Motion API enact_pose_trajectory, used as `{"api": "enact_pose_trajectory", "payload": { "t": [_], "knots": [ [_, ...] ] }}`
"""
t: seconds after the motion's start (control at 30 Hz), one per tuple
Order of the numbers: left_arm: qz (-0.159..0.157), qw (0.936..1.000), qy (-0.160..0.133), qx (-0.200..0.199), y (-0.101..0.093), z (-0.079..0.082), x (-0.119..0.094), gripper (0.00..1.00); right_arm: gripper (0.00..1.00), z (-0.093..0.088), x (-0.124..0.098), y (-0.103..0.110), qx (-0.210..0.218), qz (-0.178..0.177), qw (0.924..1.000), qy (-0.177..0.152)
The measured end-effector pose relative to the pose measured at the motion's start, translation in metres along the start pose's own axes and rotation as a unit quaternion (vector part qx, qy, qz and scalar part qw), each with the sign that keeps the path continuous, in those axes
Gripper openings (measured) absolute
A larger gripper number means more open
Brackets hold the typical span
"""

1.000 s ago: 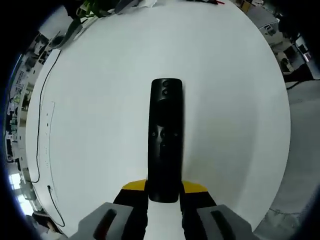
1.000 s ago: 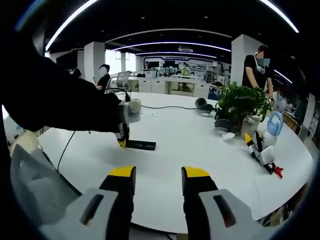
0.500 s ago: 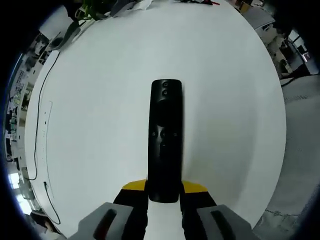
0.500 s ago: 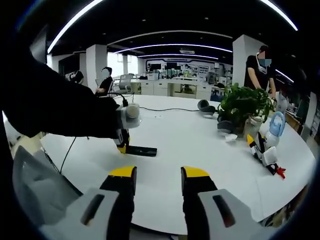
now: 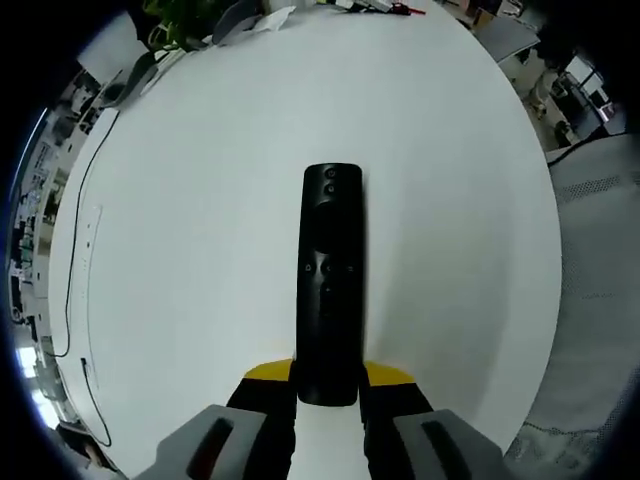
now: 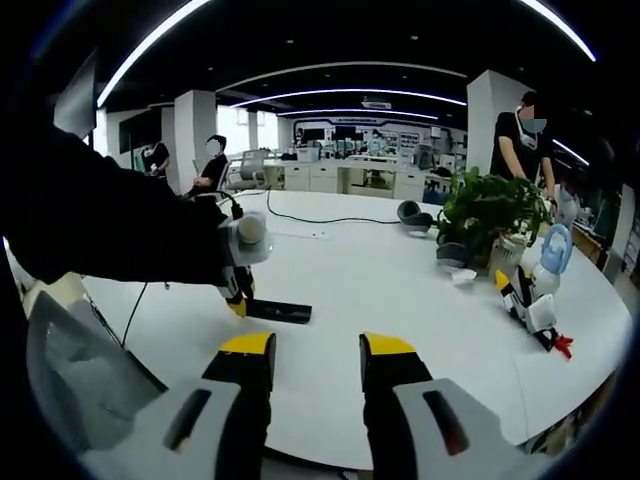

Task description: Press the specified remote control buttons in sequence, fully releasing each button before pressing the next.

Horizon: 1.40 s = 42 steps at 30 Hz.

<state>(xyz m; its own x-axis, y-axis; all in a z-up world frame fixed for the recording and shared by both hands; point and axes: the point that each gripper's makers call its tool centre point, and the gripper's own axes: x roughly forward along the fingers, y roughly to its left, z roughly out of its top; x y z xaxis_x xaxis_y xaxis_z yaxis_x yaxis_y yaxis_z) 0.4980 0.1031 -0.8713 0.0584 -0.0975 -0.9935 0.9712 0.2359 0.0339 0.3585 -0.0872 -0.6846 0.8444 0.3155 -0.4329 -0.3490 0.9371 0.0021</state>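
Remote control, slim black plastic bar w/ small round buttons (image 5: 331, 280), lies flat on the white round tabletop (image 5: 200, 200), its near end clamped between the yellow-tipped jaws of the left tool (image 5: 329, 378). That grip likely pins it so a press won't slide it. Right tool (image 6: 305, 352) hovers well apart from the remote, jaws parted w/ nothing between (prob. the presser). No button touched yet.
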Motion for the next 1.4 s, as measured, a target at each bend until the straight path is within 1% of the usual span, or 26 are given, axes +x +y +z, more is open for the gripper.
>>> {"api": "enact_pose_trajectory", "payload": {
  "t": [0.17,0.3,0.43,0.6,0.7,0.87,1.03,1.4],
  "knots": [
    [0.0,1.0,0.001,0.008,-0.01,-0.001,-0.001,0.24,0.34,0.001,-0.001,0.0,0.002,0.003,1.0,-0.003],
    [0.0,1.0,0.003,0.008,-0.014,-0.002,-0.001,0.24,0.33,0.001,-0.001,0.001,-0.002,0.004,1.0,-0.002],
    [-0.001,1.0,0.002,0.009,-0.021,-0.003,-0.002,0.24,0.32,-0.001,0.0,0.003,-0.007,0.006,1.0,0.004],
    [-0.001,1.0,-0.007,0.006,-0.028,-0.005,-0.003,0.24,0.3,0.0,0.0,0.004,-0.007,0.009,0.9999,0.001],
    [-0.001,0.9999,-0.014,0.005,-0.035,-0.007,-0.004,0.24,0.27,-0.001,-0.001,0.005,-0.006,0.012,0.9999,0.003],
    [-0.001,0.9997,-0.021,0.009,-0.048,-0.008,-0.005,0.24,0.19,0.0,-0.002,0.006,-0.004,0.017,0.9999,0.001],
    [-0.001,0.9996,-0.023,0.015,-0.06,-0.01,-0.005,0.24,0.14,-0.001,-0.003,0.008,-0.008,0.02,0.9998,0.004],
    [-0.002,0.9995,-0.017,0.027,-0.085,-0.013,-0.006,0.24,0.0,-0.004,-0.003,0.009,-0.013,0.027,0.9995,0.011]
  ]
}}
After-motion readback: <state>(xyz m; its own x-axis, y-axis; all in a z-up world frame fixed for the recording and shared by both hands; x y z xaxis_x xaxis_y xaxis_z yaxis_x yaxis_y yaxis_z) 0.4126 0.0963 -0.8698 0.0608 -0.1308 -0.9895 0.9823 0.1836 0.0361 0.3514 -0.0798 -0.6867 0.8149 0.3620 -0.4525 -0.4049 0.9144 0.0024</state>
